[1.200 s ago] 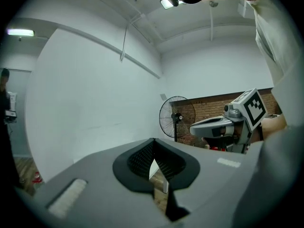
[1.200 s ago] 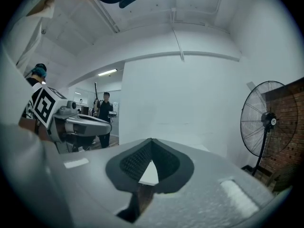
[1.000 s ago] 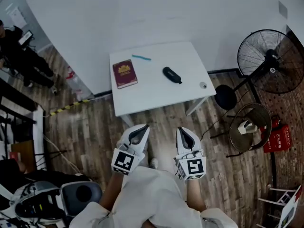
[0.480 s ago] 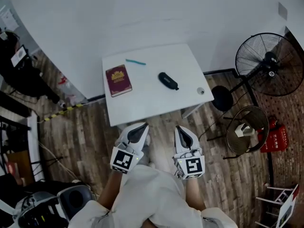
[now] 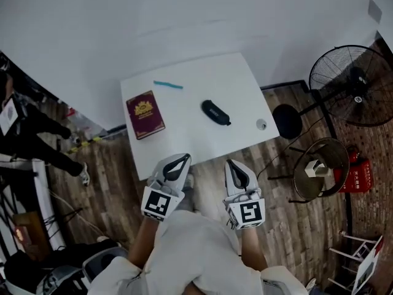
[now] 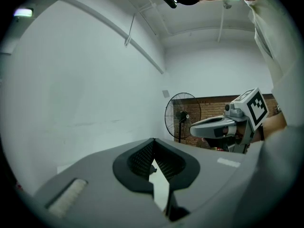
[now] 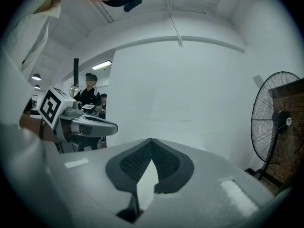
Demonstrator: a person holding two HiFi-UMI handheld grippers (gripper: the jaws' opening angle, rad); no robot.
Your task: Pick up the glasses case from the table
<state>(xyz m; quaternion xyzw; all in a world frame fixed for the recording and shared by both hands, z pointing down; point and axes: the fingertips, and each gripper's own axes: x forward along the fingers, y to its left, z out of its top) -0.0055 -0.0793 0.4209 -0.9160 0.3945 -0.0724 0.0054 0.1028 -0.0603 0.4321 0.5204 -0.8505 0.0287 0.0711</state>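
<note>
The black glasses case [image 5: 215,112] lies near the middle of the white table [image 5: 239,91], apart from both grippers. My left gripper [image 5: 183,159] is at the table's near edge, shut with nothing between its fingers; its tips meet in the left gripper view [image 6: 153,142]. My right gripper [image 5: 233,164] is beside it, just short of the edge, also shut and empty [image 7: 151,141]. The case does not show in either gripper view.
A maroon book [image 5: 145,114] and a teal pen [image 5: 167,85] lie on the table's left part, and a small round object [image 5: 261,125] is near its right corner. A standing fan [image 5: 353,82], a black stool [image 5: 290,124] and a round chair [image 5: 322,166] stand to the right. People stand at far left [image 5: 31,128].
Both grippers have moved forward toward the table with the person. The table's near edge, which was well ahead of the fingertips, is now at them. Both jaws stay shut.
</note>
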